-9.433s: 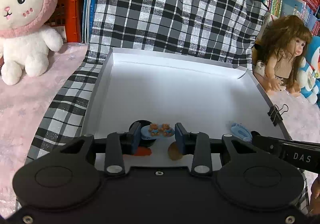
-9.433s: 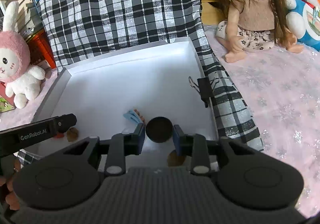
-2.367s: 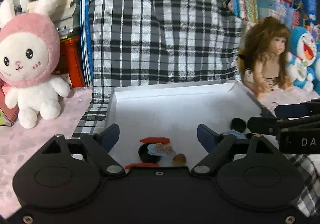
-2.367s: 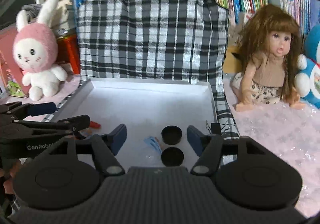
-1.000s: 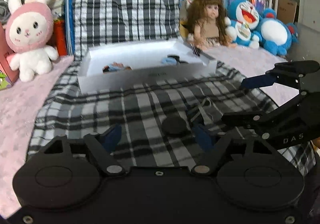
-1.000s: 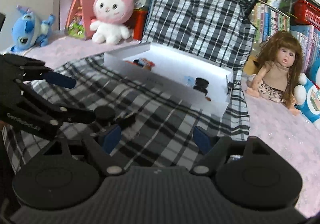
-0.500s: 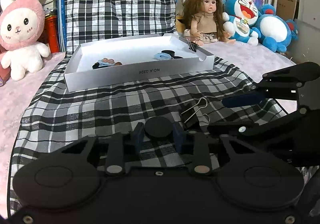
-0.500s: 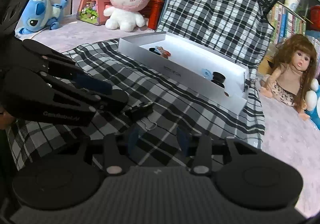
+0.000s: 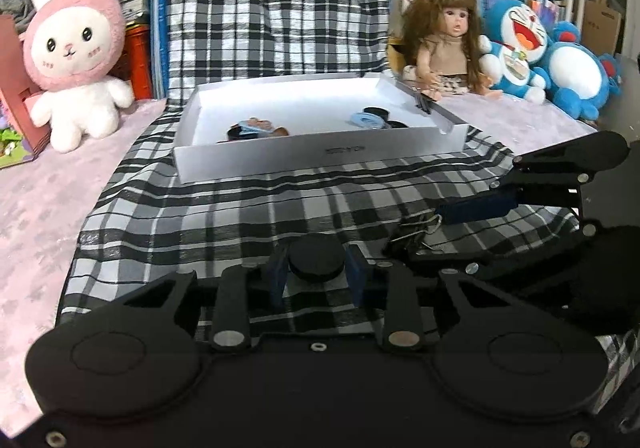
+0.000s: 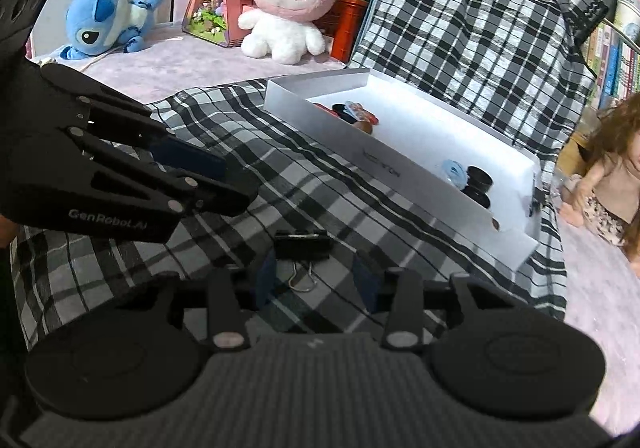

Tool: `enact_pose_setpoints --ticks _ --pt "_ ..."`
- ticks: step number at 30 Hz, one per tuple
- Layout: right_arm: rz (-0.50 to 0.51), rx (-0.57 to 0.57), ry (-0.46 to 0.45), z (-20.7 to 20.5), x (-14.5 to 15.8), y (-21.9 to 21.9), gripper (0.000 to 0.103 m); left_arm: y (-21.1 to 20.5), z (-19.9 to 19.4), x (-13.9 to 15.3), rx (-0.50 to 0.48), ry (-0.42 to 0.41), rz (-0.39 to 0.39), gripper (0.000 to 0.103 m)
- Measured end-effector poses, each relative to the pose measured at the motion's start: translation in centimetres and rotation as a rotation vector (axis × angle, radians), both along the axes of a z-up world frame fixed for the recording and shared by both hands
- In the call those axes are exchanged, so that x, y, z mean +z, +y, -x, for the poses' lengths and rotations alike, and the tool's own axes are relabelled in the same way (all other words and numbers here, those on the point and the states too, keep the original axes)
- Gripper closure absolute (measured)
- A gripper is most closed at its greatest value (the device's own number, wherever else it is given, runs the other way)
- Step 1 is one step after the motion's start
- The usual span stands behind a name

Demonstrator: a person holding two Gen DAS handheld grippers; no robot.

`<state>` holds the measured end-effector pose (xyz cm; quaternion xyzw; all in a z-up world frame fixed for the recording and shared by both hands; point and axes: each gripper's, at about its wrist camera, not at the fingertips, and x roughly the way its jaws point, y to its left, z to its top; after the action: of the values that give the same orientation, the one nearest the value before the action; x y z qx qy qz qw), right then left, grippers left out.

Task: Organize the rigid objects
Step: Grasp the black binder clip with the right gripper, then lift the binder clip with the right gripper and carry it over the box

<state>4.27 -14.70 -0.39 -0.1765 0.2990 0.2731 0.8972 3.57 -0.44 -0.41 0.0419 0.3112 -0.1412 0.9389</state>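
Note:
My left gripper [image 9: 316, 272] is shut on a black round cap [image 9: 317, 260], just above the checked cloth [image 9: 240, 215]. My right gripper [image 10: 314, 280] is open, its blue pads either side of the wire handles of a black binder clip [image 10: 303, 244] lying on the cloth. The clip also shows in the left wrist view [image 9: 416, 234], under the right gripper's fingers. A white box [image 9: 320, 157] behind holds black caps, blue pieces and small figures; it also shows in the right wrist view [image 10: 400, 167].
A pink rabbit plush [image 9: 76, 63] sits left of the box, a doll [image 9: 448, 43] and blue plush toys [image 9: 560, 75] to its right. A Stitch plush [image 10: 106, 25] and a pink toy house [image 10: 218, 7] stand at the far left. Books fill the back.
My left gripper has lifted slightly with the cap in it. My right gripper has moved in so its open pads flank the binder clip's handles.

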Motion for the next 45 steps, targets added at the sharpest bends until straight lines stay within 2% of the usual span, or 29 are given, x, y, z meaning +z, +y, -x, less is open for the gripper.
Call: enact_pose_setpoints --ticks 5,13,17,20,22,24,35,45 --pt "-0.035 -0.025 0.019 -0.3 -0.1 0.3 0.046 0.6 -0.5 -0.3 0.032 0.016 0.013 0.073" --pt "-0.179 -0.140 0.084 -0.6 -0.1 -0.1 0.045 0.9 -0.9 -0.4 0.061 0.019 0.027 0.073" --pt "-0.162 -0.169 0.065 -0.2 -0.3 0.9 0.045 1.1 -1.2 -0.4 0.082 0.021 0.033 0.073" --pt "-0.152 -0.200 0.058 0.0 -0.2 1.6 0.050 1.2 -1.3 -0.4 0.092 0.022 0.036 0.073" --pt "-0.143 -0.214 0.054 0.1 -0.2 1.9 0.062 1.2 -1.4 -0.4 0.100 0.023 0.036 0.073" --pt "-0.130 -0.228 0.048 0.1 -0.1 2.2 0.066 1.2 -1.5 -0.3 0.108 0.024 0.037 0.073" --pt "-0.147 -0.315 0.051 -0.6 0.8 1.3 0.066 1.1 -2.3 1.2 0.120 0.014 0.039 0.073" --pt "-0.187 -0.405 -0.005 -2.5 4.3 -1.0 0.066 1.3 -4.8 4.6 0.127 -0.012 0.062 0.073"
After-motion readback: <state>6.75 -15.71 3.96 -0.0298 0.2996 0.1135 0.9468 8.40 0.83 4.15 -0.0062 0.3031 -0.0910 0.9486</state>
